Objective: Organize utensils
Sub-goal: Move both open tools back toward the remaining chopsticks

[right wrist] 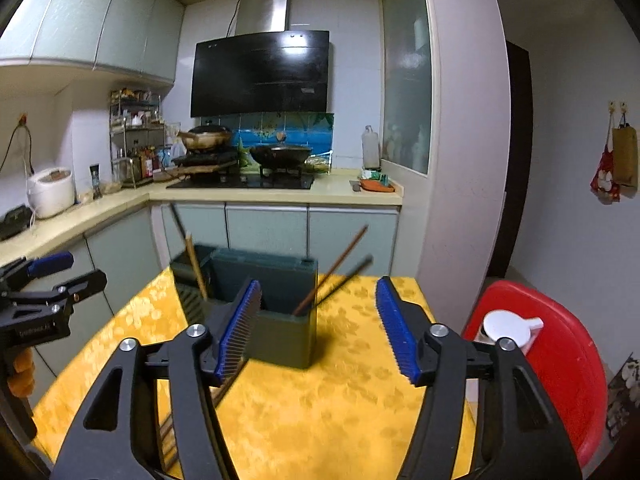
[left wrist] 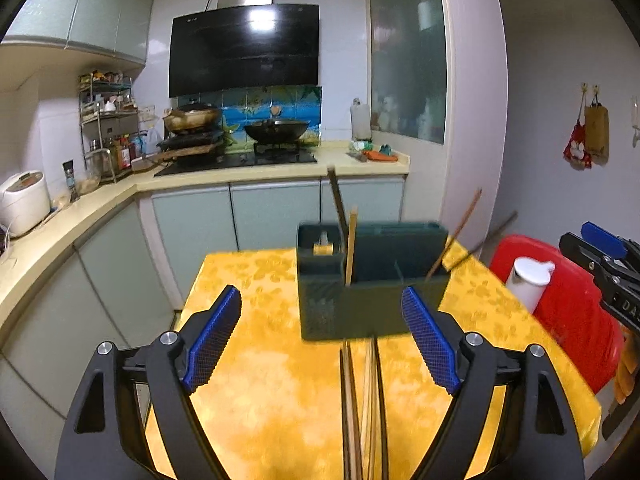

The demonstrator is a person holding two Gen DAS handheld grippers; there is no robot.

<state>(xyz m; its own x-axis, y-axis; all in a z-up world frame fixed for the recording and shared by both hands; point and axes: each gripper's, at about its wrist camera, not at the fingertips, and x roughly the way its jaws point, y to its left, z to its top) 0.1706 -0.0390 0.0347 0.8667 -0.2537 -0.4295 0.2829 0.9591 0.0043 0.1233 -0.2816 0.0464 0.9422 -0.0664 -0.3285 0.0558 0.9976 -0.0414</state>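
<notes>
Left tool (left wrist: 322, 340) and right tool (right wrist: 318, 326) both gape wide, gripping nothing.

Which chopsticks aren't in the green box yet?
The chopsticks lying flat on the yellow table, right before the green box. The others stand leaning inside it, like the light one.

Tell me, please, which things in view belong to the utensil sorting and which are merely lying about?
Job: green utensil holder; chopsticks standing in it; loose chopsticks on the yellow table; left gripper, open; right gripper, open.
Lying about: red stool; white jug; wok; rice cooker.
</notes>
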